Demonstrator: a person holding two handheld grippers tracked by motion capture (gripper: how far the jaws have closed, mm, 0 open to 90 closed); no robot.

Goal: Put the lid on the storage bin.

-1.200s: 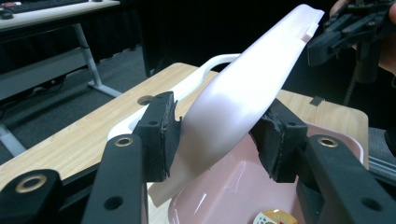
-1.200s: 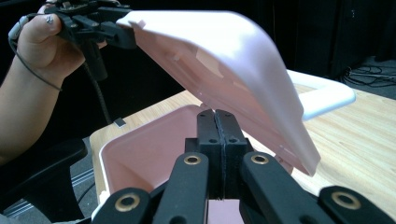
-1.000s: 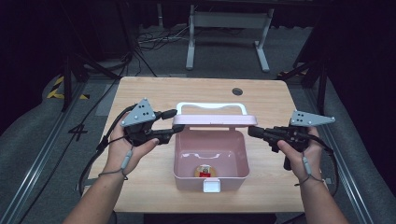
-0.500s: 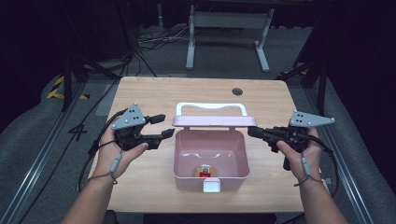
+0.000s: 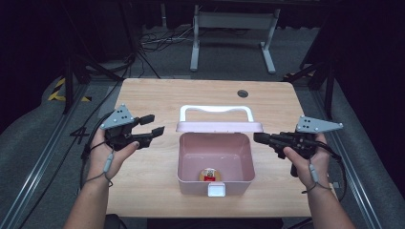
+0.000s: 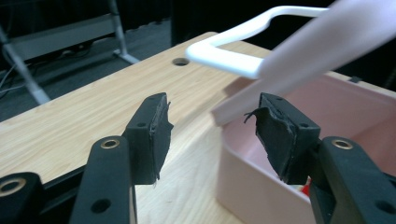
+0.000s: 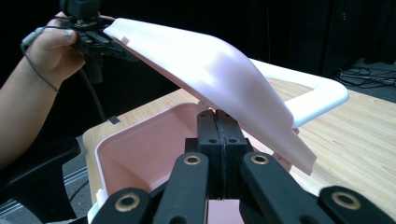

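Box, pink hard-plastic with raised hinged lid (image 5: 219, 127) and white loop handle (image 5: 216, 110), sits between left claw (image 5: 152, 125), spread and empty, and right claw (image 5: 258, 138), pressed together empty; looks light, rigid, smooth, best gripped by handle.

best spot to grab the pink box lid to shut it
Probably the lid's free front edge near a corner, coming in from the side. The lid stands raised over the open box and its edge is thin, so it would fit between open jaws. The left claw is open beside it; the right claw is shut. The white handle would also serve.
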